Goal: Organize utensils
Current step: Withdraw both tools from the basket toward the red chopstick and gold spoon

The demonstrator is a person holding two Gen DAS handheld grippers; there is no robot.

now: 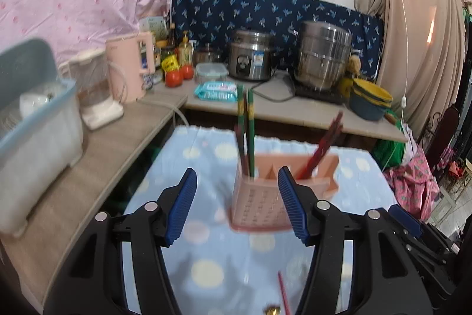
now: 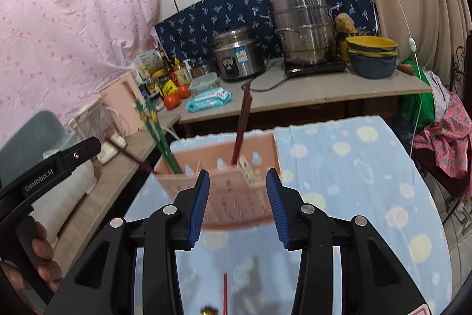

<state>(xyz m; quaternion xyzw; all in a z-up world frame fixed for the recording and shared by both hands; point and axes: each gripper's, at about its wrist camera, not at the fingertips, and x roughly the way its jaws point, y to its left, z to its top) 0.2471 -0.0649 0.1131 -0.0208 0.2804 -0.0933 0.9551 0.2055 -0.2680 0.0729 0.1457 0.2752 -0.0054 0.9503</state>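
On the surface [image 1: 206,279], both claws, left [image 1: 237,197] and right [image 2: 237,201], gape half-open and empty; a careless nudge could tip the holder [image 1: 259,205], spilling chopsticks [image 1: 246,135].

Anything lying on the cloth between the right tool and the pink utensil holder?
No. In the right wrist view, only bare dotted cloth lies between the open right tool and the pink utensil holder.

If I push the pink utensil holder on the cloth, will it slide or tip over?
The pink utensil holder looks like thin perforated plastic, so probably light. Long chopsticks stand high above its rim and lean outward, so a high push may tip it. The soft dotted cloth may bunch rather than let it slide.
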